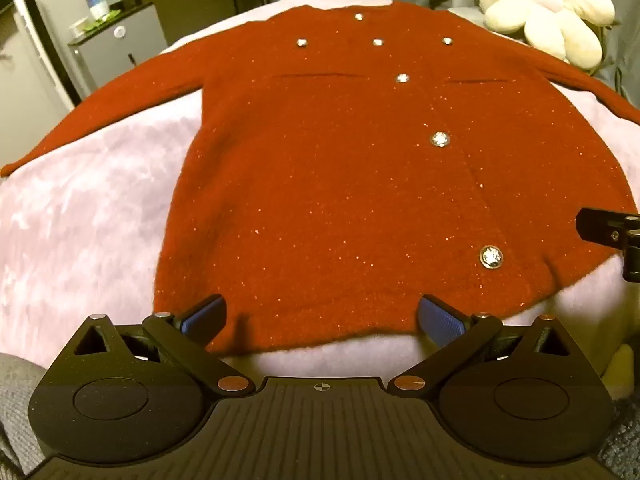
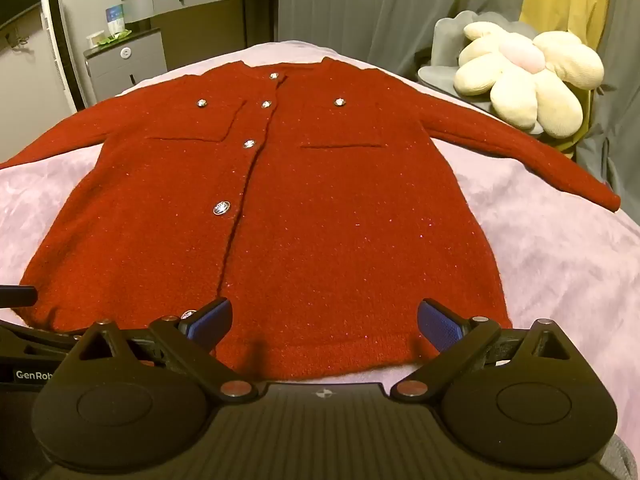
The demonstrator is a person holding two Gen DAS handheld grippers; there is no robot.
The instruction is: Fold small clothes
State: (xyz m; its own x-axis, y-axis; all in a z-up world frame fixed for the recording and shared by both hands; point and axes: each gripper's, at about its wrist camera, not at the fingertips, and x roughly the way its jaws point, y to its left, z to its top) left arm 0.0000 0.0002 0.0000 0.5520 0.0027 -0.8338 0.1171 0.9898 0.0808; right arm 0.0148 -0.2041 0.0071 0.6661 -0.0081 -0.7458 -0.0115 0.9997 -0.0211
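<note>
**Red cardigan flat on bed, both grippers spread over the hem**

On the pale pink fleece blanket (image 2: pixel 552 264) covering the bed lies a dark red, glitter-flecked knit cardigan (image 2: pixel 328 208), front side up, spread flat, neckline at the far end and hem nearest the cameras. Both long sleeves are stretched outward to the sides; the right sleeve's cuff (image 2: pixel 608 202) ends on the blanket near the bed edge. It is buttoned down the front with round silver jewelled buttons (image 2: pixel 222 208). Two chest pocket flaps, each with its own button. No fold made yet.

The left gripper (image 1: pixel 322 314) hangs over the near hem on the cardigan's left half, jaws spread wide, nothing between the blue pads (image 1: pixel 440 318), not gripping fabric. Whether the fingertips touch the knit is hard to say. The right gripper (image 2: pixel 324 318) hangs over the near hem on the right half, likewise spread wide and empty, blue pads apart above the hem edge. Each gripper's black body shows at the edge of the other's view, so they sit side by side.

Beyond the bed: a cream flower-shaped plush cushion (image 2: pixel 524 80) on a grey seat at far right, a grey curtain (image 2: pixel 360 8) behind, a yellow cloth (image 2: pixel 568 4) at upper right, grey cabinets with drawers (image 2: pixel 124 64) at far left holding small bottles and boxes.
</note>
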